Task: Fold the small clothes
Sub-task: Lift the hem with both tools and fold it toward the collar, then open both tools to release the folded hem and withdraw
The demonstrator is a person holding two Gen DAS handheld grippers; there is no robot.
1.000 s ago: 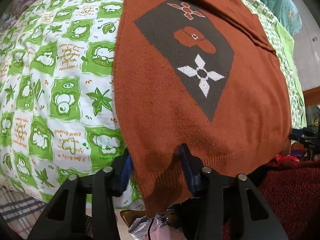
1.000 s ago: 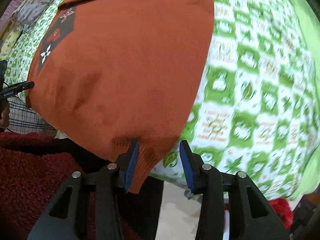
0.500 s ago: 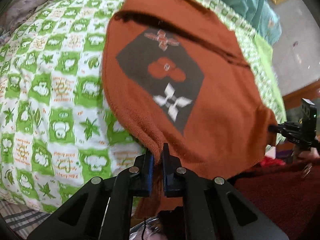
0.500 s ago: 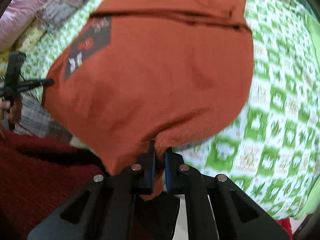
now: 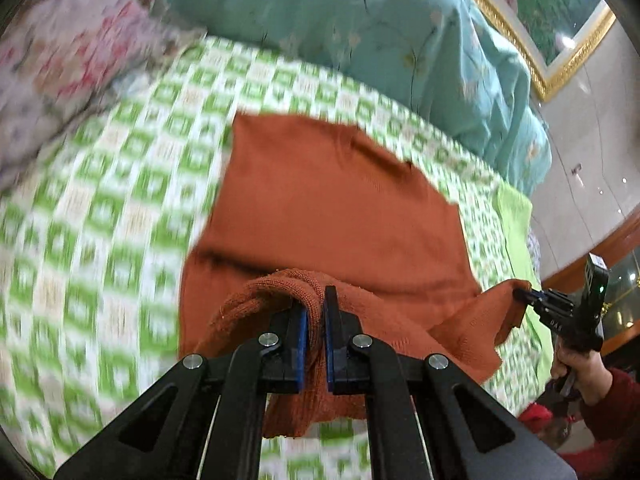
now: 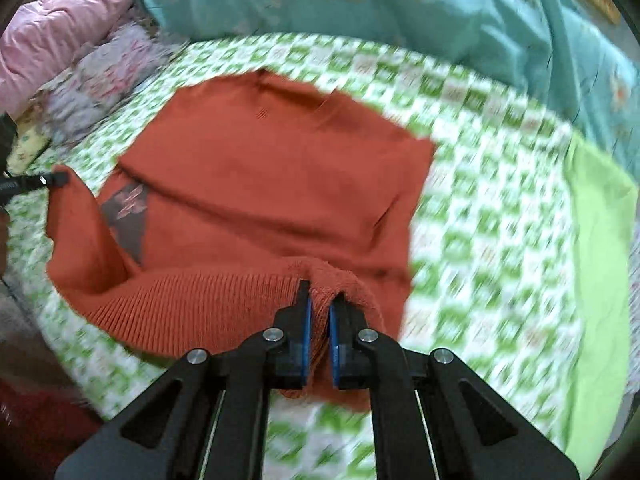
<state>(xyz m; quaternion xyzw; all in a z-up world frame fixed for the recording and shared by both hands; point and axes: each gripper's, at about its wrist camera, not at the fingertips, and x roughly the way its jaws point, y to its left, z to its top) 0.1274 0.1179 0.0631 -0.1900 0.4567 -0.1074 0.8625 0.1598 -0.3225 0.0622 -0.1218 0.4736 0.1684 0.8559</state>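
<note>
A rust-orange knit sweater (image 5: 332, 208) lies on a green-and-white patterned bedsheet (image 5: 92, 208); it also shows in the right wrist view (image 6: 276, 172). My left gripper (image 5: 315, 304) is shut on the sweater's ribbed hem at its left corner and holds it lifted over the body. My right gripper (image 6: 320, 300) is shut on the hem at the right corner, also lifted. The right gripper also shows in the left wrist view (image 5: 524, 292), the left gripper in the right wrist view (image 6: 60, 178). The dark diamond motif (image 6: 128, 216) is mostly hidden under the raised hem.
A teal quilt (image 5: 360, 32) is bunched at the far side of the bed. Pink and floral bedding (image 6: 60, 52) lies at the far left. A lime-green cloth (image 6: 596, 240) lies at the bed's right edge. A gold-framed picture (image 5: 540, 12) hangs on the wall.
Both grippers closed on the hem corners, then lifted and carried the hem up and forward over the sweater body, covering most of the diamond motif.
</note>
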